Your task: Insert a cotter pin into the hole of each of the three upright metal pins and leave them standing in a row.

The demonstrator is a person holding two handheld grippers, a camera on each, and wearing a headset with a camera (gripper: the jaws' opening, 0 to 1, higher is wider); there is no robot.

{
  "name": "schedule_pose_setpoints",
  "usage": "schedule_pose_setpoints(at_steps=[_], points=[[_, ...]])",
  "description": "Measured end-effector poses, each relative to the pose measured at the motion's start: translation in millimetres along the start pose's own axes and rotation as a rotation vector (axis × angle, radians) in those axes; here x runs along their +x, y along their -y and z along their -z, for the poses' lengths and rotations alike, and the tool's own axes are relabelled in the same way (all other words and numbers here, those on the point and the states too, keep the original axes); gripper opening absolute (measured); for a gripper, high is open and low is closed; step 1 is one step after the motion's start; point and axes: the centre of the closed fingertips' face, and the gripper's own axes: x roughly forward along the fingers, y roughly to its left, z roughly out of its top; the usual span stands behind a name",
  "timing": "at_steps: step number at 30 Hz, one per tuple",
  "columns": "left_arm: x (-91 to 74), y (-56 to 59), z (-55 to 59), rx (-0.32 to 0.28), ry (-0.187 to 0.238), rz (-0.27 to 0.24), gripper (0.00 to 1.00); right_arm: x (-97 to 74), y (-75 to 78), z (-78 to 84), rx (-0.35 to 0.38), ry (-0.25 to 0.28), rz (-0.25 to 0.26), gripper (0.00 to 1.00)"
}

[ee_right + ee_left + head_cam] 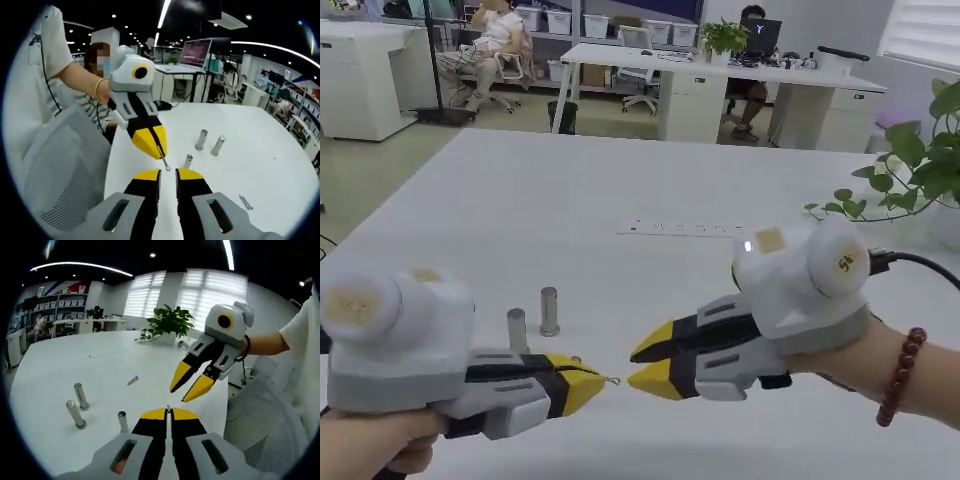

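Three upright metal pins (81, 396) (75, 414) (122, 421) stand on the white table (620, 190). Two of them (550, 310) (517, 328) show in the head view, just beyond my left gripper (595, 380). That gripper is shut on a thin cotter pin (163, 160), whose looped end pokes out past the yellow tips (612, 380). My right gripper (635, 365) faces it tip to tip, a short gap away, open and holding nothing. A spare cotter pin (132, 380) lies loose on the table.
A white power strip (685, 229) lies across the middle of the table. A potted plant (920, 170) stands at the far right edge. A grey mesh chair (65, 165) is beside the table's near edge. People sit at desks in the background.
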Motion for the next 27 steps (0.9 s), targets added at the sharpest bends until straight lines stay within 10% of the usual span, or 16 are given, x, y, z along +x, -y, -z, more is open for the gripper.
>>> schedule_pose_setpoints(at_steps=[27], points=[[7.5, 36.0, 7.5, 0.286, -0.099, 0.195, 0.00, 3.0, -32.1, 18.6, 0.099, -0.011, -0.253, 0.14]])
